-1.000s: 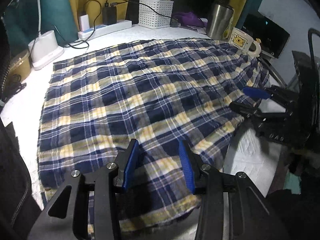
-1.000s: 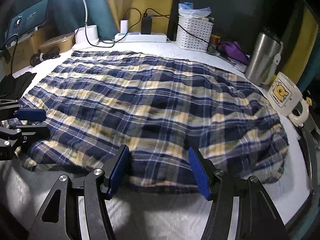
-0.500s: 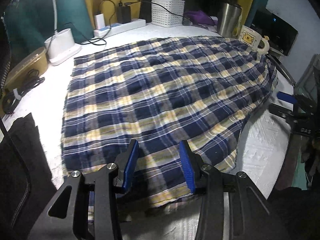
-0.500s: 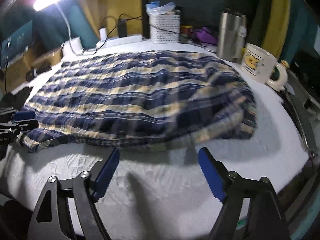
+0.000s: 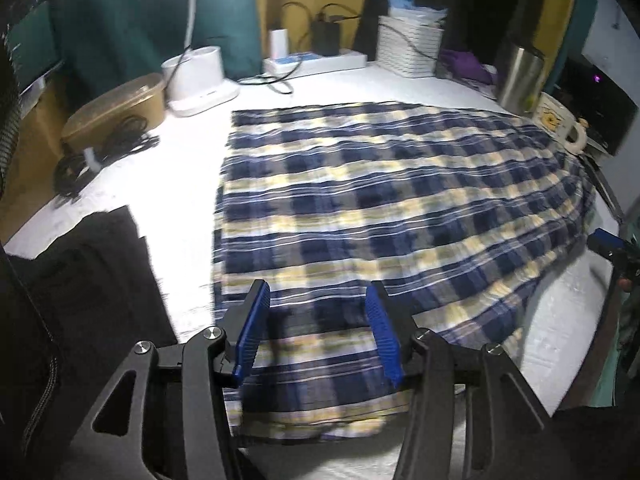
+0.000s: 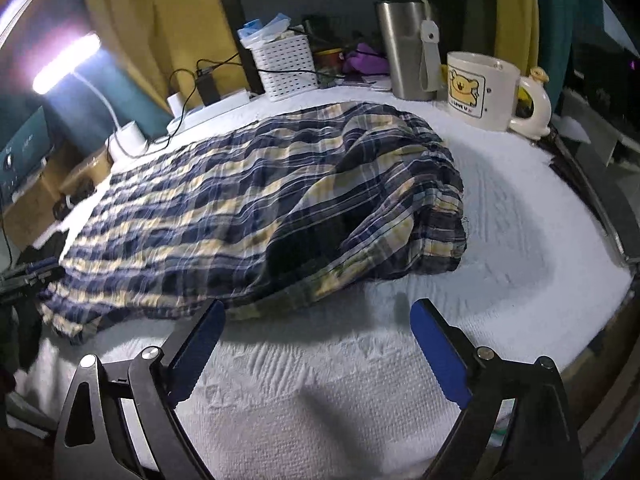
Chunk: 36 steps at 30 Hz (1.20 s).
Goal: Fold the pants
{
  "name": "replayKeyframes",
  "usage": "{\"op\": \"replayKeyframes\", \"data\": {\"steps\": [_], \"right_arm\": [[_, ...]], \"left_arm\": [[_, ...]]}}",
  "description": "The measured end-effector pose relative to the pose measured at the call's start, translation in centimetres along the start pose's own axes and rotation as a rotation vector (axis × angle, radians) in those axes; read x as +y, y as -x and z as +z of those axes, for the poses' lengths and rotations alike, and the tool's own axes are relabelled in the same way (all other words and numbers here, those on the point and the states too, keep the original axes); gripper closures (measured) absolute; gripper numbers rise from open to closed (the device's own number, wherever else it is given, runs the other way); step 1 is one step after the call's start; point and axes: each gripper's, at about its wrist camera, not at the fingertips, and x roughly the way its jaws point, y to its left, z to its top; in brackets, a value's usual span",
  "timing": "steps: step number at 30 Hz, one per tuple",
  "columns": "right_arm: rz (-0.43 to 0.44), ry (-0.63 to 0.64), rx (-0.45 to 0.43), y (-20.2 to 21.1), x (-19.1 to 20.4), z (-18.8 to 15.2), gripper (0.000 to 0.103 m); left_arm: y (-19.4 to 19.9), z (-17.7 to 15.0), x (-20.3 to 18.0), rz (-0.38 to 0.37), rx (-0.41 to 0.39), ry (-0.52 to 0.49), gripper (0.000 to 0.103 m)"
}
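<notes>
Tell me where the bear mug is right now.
In the right wrist view the bear mug stands at the upper right on the white cloth, right beside the steel tumbler and just behind the plaid pants.

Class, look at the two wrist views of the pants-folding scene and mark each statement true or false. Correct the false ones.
1. The plaid pants lie on a white textured cover. True.
2. The right gripper is clamped on the pants. False: its jaws are opening, with only bare cover between them.
3. A cream mug with a bear picture stands beside a steel tumbler. True.
4. The white basket sits on top of the pants. False: it stands behind them, on the cover's far edge.
5. The left gripper is above the pants' near edge. True.
</notes>
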Motion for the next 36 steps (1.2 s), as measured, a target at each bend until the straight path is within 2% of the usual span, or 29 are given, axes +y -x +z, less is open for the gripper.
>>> {"op": "replayKeyframes", "data": {"steps": [3,10,11,12,14,15,22,28,36], "right_arm": [[0.005,-0.031,0.001,-0.5,-0.7,0.6,0.008],[-0.003,-0.03,0.011,-1.4,-1.1,1.5,0.008],[-0.003,-0.03,0.011,-1.4,-1.1,1.5,0.008],[-0.004,-0.03,0.012,-1.5,-1.1,1.5,0.008],[-0.006,-0.027,0.012,-1.6,-1.1,1.5,0.008],[-0.007,-0.026,0.012,-1.6,-1.0,1.5,0.008],[-0.013,-0.027,0.015,-1.7,-1.0,1.6,0.008],[-0.025,-0.031,0.019,-1.9,-0.9,1.7,0.008],[-0.041,-0.026,0.028,-2.1,-0.8,1.9,0.008]], "left_arm": [[-0.3,-0.1,1.4,0.03,0.014,0.038,0.053],[-0.8,0.1,2.0,0.006,0.003,0.056,0.054],[-0.9,0.1,2.0,0.011,0.004,0.051,0.061],[-1.1,0.1,2.0,0.015,0.007,0.052,0.071],[-1.5,0.2,2.2,0.018,0.021,0.064,0.08],[-1.7,0.2,2.4,0.018,0.027,0.072,0.081],[-1.8,1.1,3.9,0.029,0.017,0.138,0.08],[-2.8,1.7,4.9,0.029,0.011,0.153,0.08],[-2.9,1.9,4.5,-0.01,-0.002,0.132,0.08]]}}
